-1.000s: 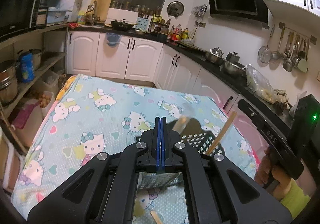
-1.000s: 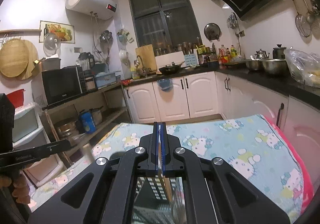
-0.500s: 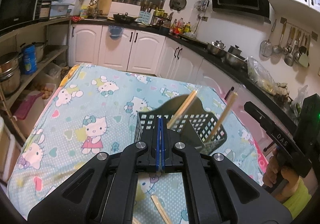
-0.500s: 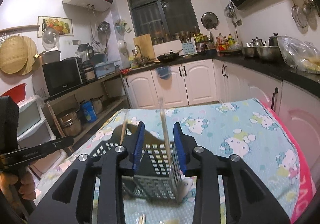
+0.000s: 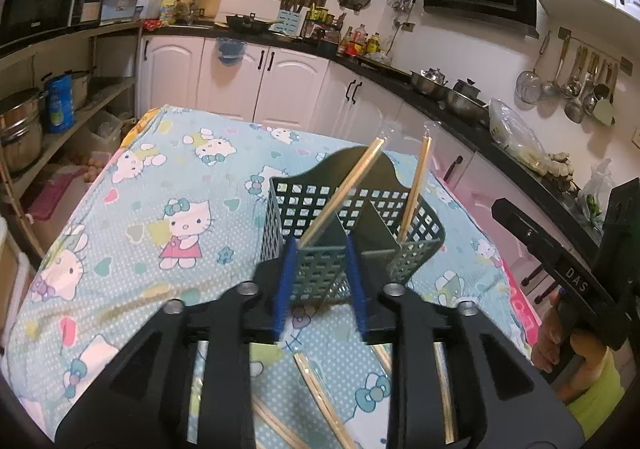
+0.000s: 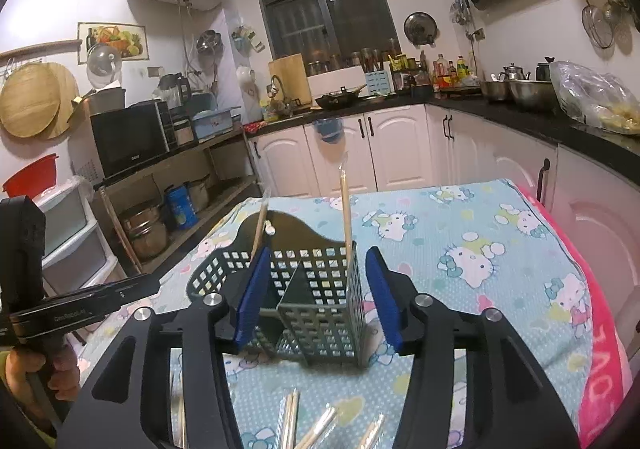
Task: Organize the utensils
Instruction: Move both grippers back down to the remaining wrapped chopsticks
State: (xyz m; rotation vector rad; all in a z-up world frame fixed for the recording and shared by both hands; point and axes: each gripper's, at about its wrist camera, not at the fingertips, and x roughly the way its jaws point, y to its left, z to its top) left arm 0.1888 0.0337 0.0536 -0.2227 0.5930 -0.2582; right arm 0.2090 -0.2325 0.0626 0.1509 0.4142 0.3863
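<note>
A dark green mesh utensil basket [image 5: 348,225] stands upright on the Hello Kitty tablecloth; it also shows in the right wrist view [image 6: 308,297]. Two wrapped chopstick pairs lean in it, one to the left [image 5: 344,189] and one to the right [image 5: 416,189]; the right wrist view shows them too [image 6: 346,217]. My left gripper [image 5: 320,289] is open and empty just in front of the basket. My right gripper [image 6: 318,297] is open and empty, its blue pads either side of the basket's near corner. Several loose wrapped chopsticks [image 5: 320,393] lie on the cloth near me [image 6: 292,421].
The table [image 5: 168,217] is covered with the light blue cloth, with a pink edge at the right [image 6: 600,337]. Shelves with pots [image 5: 24,129] stand left; white cabinets and a dark counter [image 5: 460,117] run behind and right. The right hand and its gripper handle [image 5: 568,289] are at the table's right edge.
Both grippers have opened; the right opened first, then the left. Both views have pulled back and tilted down, so the basket and the loose chopsticks now show in full.
</note>
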